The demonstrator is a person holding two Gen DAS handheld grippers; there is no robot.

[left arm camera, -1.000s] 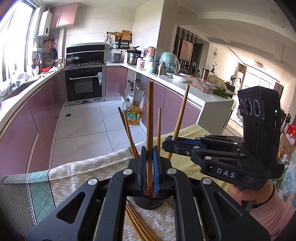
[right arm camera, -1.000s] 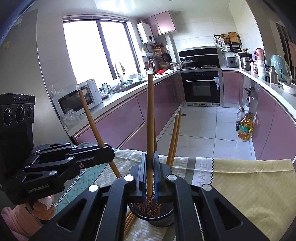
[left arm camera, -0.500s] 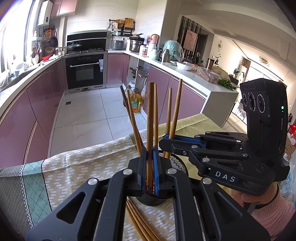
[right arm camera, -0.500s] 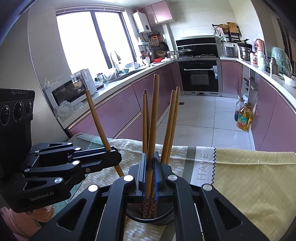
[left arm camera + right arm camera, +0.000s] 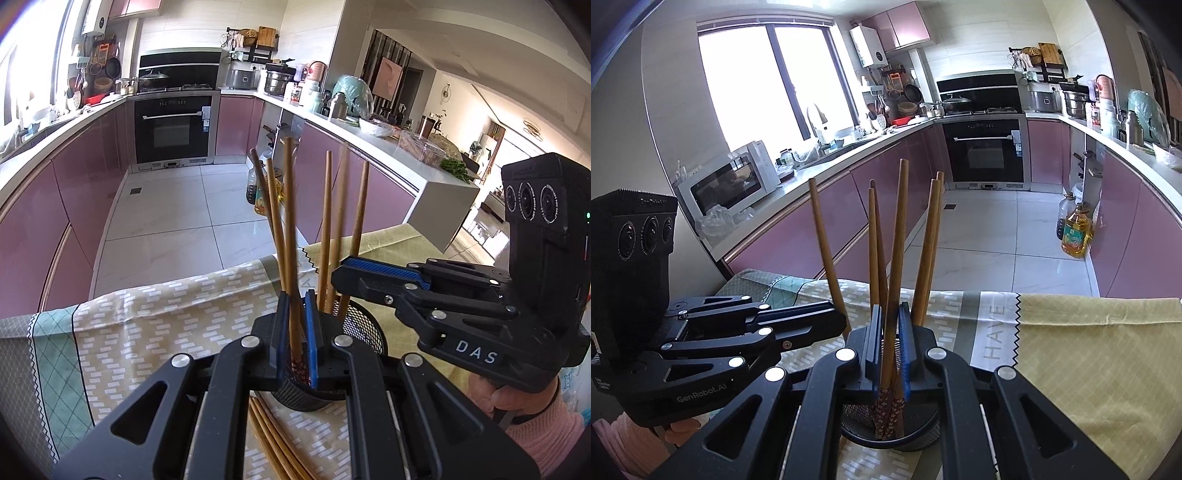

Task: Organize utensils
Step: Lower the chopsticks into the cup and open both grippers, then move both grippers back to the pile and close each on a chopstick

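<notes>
Both claws are parted slightly: a chopstick [image 5: 291, 236] stands loosely inside the left claw [image 5: 295, 325], another [image 5: 895, 258] inside the right claw [image 5: 890, 347], over the mesh holder [image 5: 364, 328].

Tight quarters over the black wire-mesh holder [image 5: 364, 328]: upright brown wooden chopsticks [image 5: 325, 229] fan across its mouth, the left gripper [image 5: 295, 328] and right gripper [image 5: 890, 332] crowd it from two sides. Loose chopsticks [image 5: 273, 443] block the patterned tablecloth [image 5: 166, 317] below; the yellow cloth [image 5: 1089, 347] lies open.
</notes>
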